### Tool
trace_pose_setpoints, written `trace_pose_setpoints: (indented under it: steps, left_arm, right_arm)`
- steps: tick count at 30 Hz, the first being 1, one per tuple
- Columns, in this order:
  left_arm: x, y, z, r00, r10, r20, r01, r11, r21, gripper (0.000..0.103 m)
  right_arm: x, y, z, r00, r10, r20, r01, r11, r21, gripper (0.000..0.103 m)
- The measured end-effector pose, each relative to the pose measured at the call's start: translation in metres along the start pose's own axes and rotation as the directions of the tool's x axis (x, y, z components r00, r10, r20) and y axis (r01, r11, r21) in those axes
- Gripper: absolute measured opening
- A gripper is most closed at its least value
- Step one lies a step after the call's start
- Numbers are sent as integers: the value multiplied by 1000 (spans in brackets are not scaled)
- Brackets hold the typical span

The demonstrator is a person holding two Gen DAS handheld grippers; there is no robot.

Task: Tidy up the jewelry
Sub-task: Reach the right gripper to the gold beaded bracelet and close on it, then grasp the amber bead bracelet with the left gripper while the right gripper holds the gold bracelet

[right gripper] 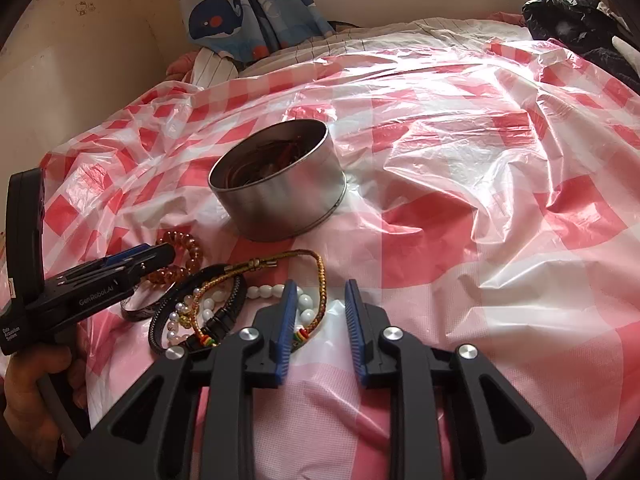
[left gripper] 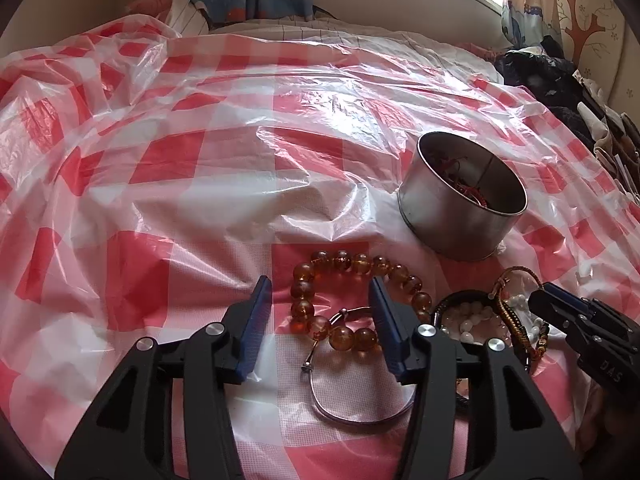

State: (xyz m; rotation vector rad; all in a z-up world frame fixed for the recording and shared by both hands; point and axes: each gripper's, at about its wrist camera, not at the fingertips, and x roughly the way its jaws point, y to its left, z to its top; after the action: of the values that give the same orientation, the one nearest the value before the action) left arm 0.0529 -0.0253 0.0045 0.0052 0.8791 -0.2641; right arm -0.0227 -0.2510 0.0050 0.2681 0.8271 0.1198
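A bed is covered by a crinkled red-and-white checked plastic sheet. On the sheet stands a round metal tin, open at the top, with reddish cords inside. Just in front of it lie an amber bead bracelet, a thin silver bangle, a white pearl strand, a black leather band and a woven cord bracelet, partly overlapping

A brushed metal tin sits on a glossy, crinkled plastic sheet beside translucent amber beads, pearly white beads and a braided cord bracelet.
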Motion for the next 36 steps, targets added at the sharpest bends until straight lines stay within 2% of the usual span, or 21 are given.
trace_pose_setpoints:
  steps: [18, 20, 21, 22, 24, 30, 36]
  left_arm:
    - [1, -2, 0, 1000, 9, -2, -9, 1000, 14, 51]
    - [0, -1, 0, 1000, 9, 4, -9, 1000, 8, 42]
    - [0, 0, 0, 1000, 2, 6, -2, 1000, 4, 26]
    - [-1, 1, 0, 1000, -7, 8, 7, 1000, -1, 18]
    - [-2, 1, 0, 1000, -24, 17, 24, 1000, -2, 11]
    - [-18, 1, 2, 994, -61, 87, 62, 998, -8, 11]
    - [-15, 2, 2, 996, -56, 76, 58, 998, -16, 11]
  right_arm:
    - [0, -3, 1, 1000, 1, -2, -1, 1000, 6, 27]
    - [1, -2, 1, 1000, 15, -3, -15, 1000, 6, 19]
    - [0, -2, 1, 1000, 18, 0, -18, 1000, 4, 15]
    - [0, -1, 0, 1000, 19, 6, -19, 1000, 1, 11]
    - [-1, -1, 0, 1000, 18, 13, -18, 1000, 2, 7]
    - [-8, -5, -1, 998, 27, 57, -28, 999, 26, 4]
    - [-11, -7, 0, 997, 26, 69, -28, 999, 39, 4]
